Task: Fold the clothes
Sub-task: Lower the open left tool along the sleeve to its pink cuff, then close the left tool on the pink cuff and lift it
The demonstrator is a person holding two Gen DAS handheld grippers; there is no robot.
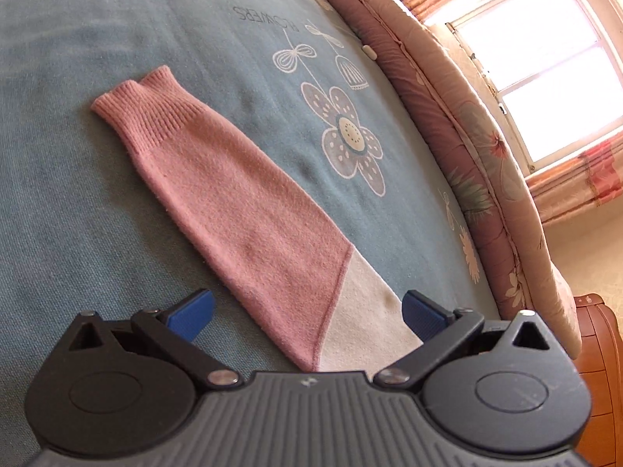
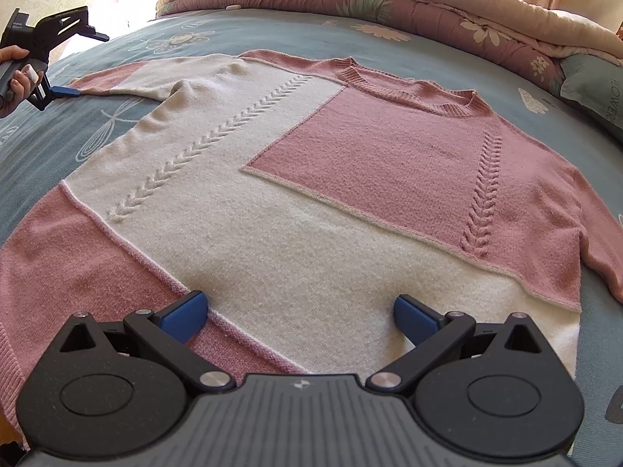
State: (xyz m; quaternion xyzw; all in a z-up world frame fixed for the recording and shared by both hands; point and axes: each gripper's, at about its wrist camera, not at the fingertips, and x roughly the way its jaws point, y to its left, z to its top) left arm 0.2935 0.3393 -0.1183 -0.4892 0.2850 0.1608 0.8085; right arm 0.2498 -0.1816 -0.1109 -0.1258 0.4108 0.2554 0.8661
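Spread flat across the blue bed sheet (image 2: 35, 132), filling mid-frame, the sweater (image 2: 296, 179) is laid ready for folding. Its sleeve (image 1: 233, 210) is straddled by the left hand-held gripper (image 1: 307, 311), fingers apart, presumably for a fold inward; the right hand-held gripper (image 2: 298, 317), likewise parted, is held over the hem.

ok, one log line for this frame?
stage: pre-fold | sweater: flat on bed, unfolded | left gripper: open over sleeve | right gripper: open over hem

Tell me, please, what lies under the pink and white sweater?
The sweater lies flat on a blue floral bedsheet, which shows all around it. Whatever is directly beneath the knit is covered.
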